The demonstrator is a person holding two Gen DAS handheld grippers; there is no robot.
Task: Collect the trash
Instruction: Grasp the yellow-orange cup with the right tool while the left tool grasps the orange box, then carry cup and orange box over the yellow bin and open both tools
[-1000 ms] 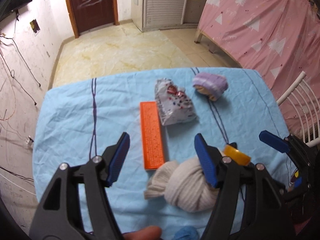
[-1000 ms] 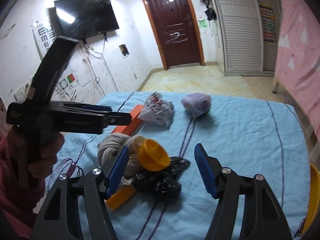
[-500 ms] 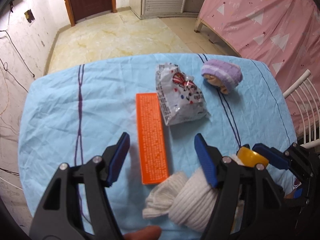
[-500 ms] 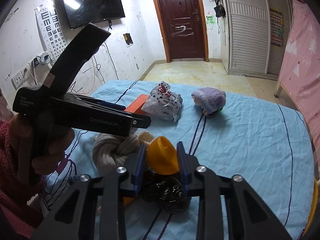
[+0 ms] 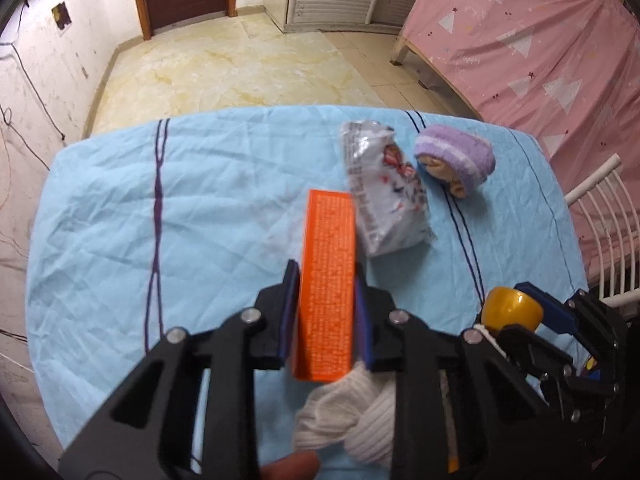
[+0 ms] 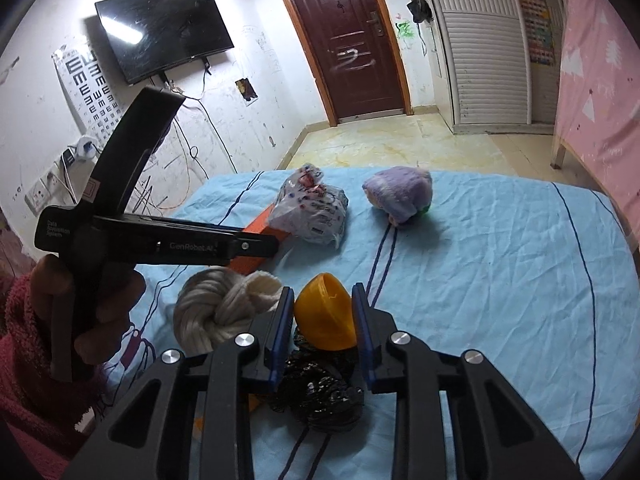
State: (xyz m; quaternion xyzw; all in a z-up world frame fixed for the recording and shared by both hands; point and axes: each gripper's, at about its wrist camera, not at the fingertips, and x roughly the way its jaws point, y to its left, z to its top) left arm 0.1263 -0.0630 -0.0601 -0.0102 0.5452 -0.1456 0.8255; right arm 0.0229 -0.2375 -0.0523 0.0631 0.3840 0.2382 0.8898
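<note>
My left gripper (image 5: 326,280) is shut on a long orange box (image 5: 329,276) that lies on the blue tablecloth (image 5: 200,216). My right gripper (image 6: 323,304) is shut on a yellow plastic cup (image 6: 326,322), held over a crumpled black bag (image 6: 320,390); the cup also shows in the left wrist view (image 5: 510,312). A silver snack wrapper (image 5: 384,200) lies just right of the box. In the right wrist view the left gripper (image 6: 256,246) reaches over the orange box (image 6: 262,240) beside the wrapper (image 6: 312,210).
A purple plush doll head (image 5: 456,162) lies right of the wrapper, also in the right wrist view (image 6: 402,194). A knotted cream sock (image 6: 218,312) sits near the front edge. A white chair (image 5: 604,224) and a pink-covered bed (image 5: 520,52) stand to the right.
My left gripper moved forward over the orange box and closed on it. My right gripper closed on the yellow cup half a second ago and still holds it, slightly raised.
</note>
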